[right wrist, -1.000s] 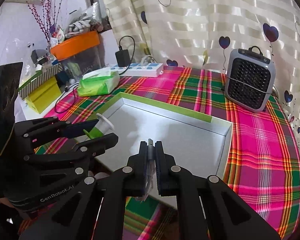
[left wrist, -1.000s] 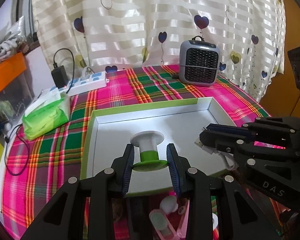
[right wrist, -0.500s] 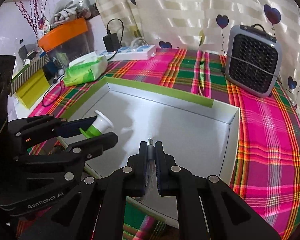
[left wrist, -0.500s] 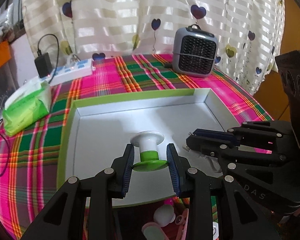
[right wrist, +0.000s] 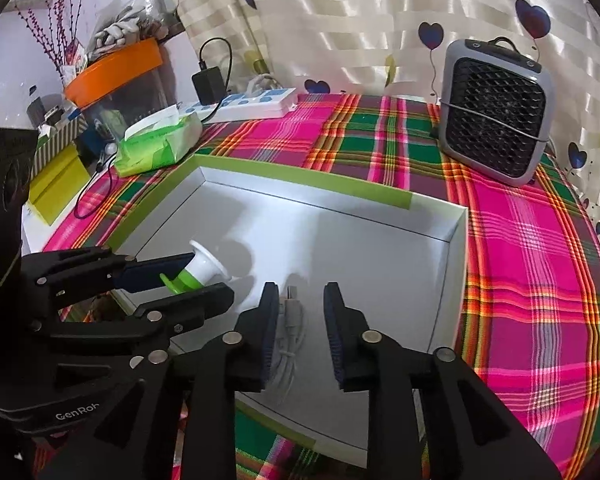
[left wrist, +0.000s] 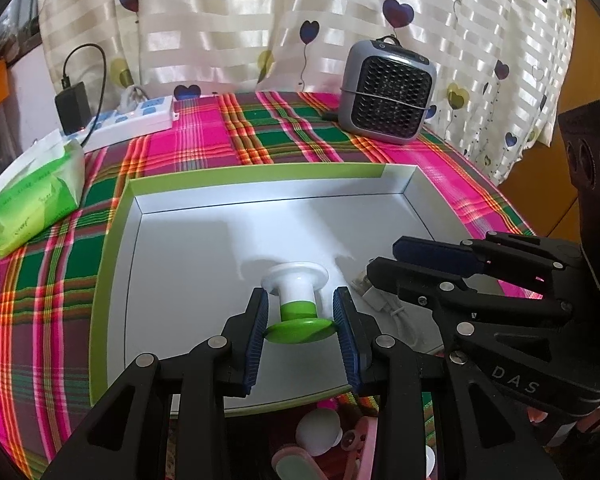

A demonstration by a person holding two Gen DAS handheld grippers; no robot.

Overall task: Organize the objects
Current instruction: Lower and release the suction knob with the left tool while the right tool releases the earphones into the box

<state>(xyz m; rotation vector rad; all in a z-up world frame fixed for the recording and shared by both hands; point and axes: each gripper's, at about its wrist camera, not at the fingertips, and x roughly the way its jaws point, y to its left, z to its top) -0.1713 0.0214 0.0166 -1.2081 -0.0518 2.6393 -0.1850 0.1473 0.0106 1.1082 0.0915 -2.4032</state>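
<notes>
The left tool [left wrist: 300,320] is clamped on a green-and-white spool [left wrist: 298,304]. The right tool [right wrist: 298,320] has just been opening, its jaws apart around a white USB cable [right wrist: 294,320] lying in the box lid [right wrist: 458,264].

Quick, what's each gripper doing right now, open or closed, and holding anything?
Left gripper: shut on the green and white spool.
Right gripper: open, jaws just opened; the white USB cable lies loose between them in the box.
</notes>
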